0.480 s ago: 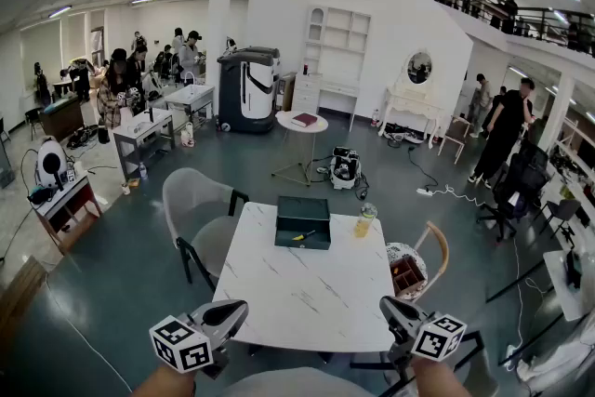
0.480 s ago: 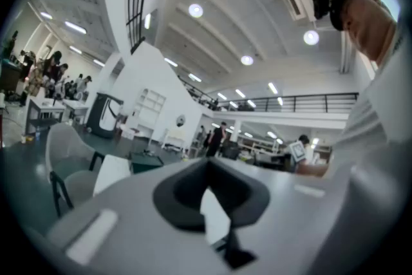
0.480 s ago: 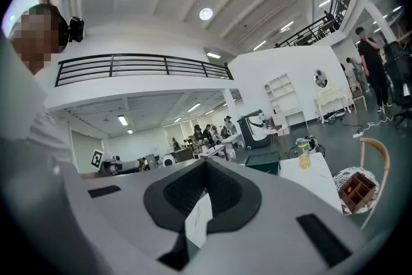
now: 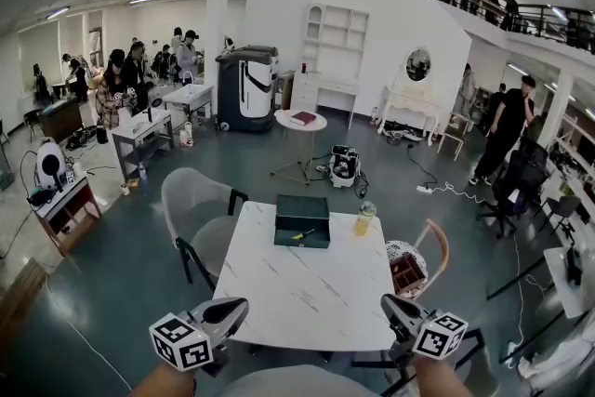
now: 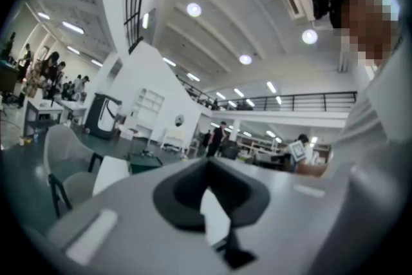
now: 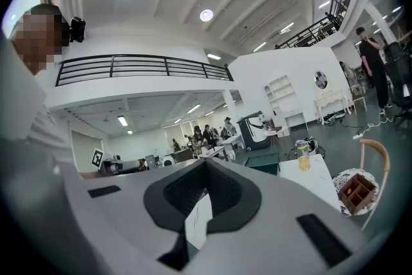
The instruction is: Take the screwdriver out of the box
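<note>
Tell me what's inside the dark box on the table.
A yellow-handled screwdriver lies inside the box. The head view is too distant to show whether its shadowed corners hold anything else.

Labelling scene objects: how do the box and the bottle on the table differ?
The box is dark green, low, wide; the bottle is clear, tall, slim, holding yellow liquid. The box stands open with the screwdriver inside; the bottle's top is too small to read. Both sit at the table's far end.

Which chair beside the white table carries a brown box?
The wooden-backed chair at the table's right; the grey chair at its left carries none.
</note>
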{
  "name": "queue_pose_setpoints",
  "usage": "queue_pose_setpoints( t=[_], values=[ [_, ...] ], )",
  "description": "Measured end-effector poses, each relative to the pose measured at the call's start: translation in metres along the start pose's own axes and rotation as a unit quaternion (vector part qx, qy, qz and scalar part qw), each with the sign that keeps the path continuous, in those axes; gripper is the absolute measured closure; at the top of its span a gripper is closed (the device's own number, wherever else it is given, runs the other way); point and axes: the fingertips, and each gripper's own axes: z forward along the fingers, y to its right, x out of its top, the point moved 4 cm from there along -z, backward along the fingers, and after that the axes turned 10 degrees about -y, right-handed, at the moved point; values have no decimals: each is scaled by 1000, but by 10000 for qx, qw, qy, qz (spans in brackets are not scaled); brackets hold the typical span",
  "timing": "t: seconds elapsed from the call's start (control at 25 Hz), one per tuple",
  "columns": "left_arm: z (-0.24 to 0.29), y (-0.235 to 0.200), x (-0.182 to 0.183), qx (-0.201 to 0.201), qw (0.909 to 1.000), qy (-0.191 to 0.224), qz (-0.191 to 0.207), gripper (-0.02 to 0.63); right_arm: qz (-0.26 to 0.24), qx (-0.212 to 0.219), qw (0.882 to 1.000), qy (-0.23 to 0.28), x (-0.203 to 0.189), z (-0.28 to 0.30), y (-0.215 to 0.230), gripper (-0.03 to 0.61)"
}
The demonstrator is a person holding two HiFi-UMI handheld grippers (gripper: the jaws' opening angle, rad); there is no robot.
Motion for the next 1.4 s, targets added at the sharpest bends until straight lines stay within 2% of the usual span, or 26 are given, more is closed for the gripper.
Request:
queue_pose_setpoints(
  t=[0.44, 1.04, 1.4],
  values=[
    [19, 14, 1, -34, 10000, -54, 42, 609, 253, 174, 9993, 221, -3, -17, 13, 571],
    [90, 99, -5, -79, 9997, -139, 174, 609, 349, 313, 9985, 299, -11, -101, 75, 571],
    [118, 142, -20, 51, 9995, -274, 117, 609, 407, 553, 9973, 251, -24, -130, 108, 571]
  ],
)
